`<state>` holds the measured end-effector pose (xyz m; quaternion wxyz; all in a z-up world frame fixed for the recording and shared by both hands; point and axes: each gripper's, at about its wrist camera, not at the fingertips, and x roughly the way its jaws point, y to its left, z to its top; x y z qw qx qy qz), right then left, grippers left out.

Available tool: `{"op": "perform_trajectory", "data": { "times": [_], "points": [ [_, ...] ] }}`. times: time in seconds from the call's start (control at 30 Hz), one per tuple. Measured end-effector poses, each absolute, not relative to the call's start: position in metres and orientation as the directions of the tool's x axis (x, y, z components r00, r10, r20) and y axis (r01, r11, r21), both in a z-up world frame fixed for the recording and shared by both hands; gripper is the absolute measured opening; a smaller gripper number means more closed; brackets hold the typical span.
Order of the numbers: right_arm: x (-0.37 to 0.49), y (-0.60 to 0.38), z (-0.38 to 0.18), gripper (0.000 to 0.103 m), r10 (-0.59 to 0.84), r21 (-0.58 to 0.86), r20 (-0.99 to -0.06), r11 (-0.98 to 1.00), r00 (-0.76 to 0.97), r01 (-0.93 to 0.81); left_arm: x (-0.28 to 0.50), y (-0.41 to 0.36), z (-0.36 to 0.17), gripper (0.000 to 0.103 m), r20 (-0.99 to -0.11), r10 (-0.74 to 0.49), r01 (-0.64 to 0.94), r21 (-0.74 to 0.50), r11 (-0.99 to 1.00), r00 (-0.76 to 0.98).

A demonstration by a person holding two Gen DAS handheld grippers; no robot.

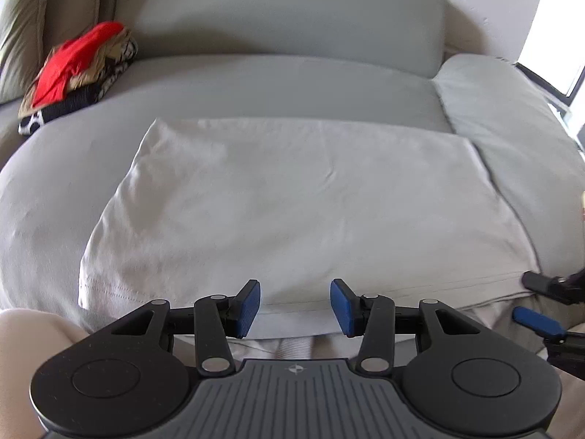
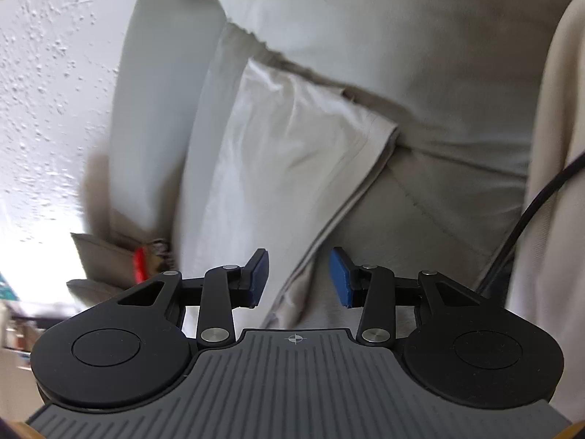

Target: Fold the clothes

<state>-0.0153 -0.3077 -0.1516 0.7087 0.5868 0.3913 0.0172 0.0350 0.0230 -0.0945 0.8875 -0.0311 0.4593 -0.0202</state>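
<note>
Lying flat on the sofa (image 1: 256, 77), right in front of both tongs, the white cloth (image 1: 292, 197) looks folded once. Left tongs (image 1: 295, 305) & right tongs (image 2: 299, 280) gape wide, holding nothing. More folds prob. left.

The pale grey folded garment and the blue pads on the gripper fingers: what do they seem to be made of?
The pale grey folded garment looks like soft knit cotton, matte: it shows soft creases and a double-stitched hem near its left corner. The blue pads on the left gripper look like rubber or soft plastic with a fine ribbed texture, also matte. Neither material can be told for certain.
</note>
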Motion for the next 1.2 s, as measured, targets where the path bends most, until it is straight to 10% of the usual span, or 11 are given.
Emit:
{"op": "perform_trajectory", "data": {
  "times": [0.27, 0.9, 1.03, 1.2],
  "points": [
    [-0.011, -0.303, -0.175, 0.028, 0.493, 0.892, -0.444, 0.166, 0.748, 0.42, 0.038, 0.031, -0.101, 0.044, -0.816, -0.073, 0.002, -0.088, 0.996, 0.574],
    [0.039, -0.318, -0.187, 0.032, 0.22, 0.901, -0.415, 0.231, 0.883, 0.366, 0.041, 0.033, -0.103, 0.045, -0.817, -0.086, 0.016, -0.093, 0.996, 0.57],
    [0.047, -0.321, -0.192, 0.005, 0.201, 0.886, -0.445, 0.243, 0.873, 0.395, 0.041, 0.033, -0.103, 0.045, -0.816, -0.09, 0.022, -0.095, 0.995, 0.571],
    [0.048, -0.321, -0.186, 0.004, 0.189, 0.855, -0.484, 0.308, 0.854, 0.417, 0.04, 0.034, -0.103, 0.045, -0.814, -0.1, 0.034, -0.098, 0.995, 0.572]
  ]
}}
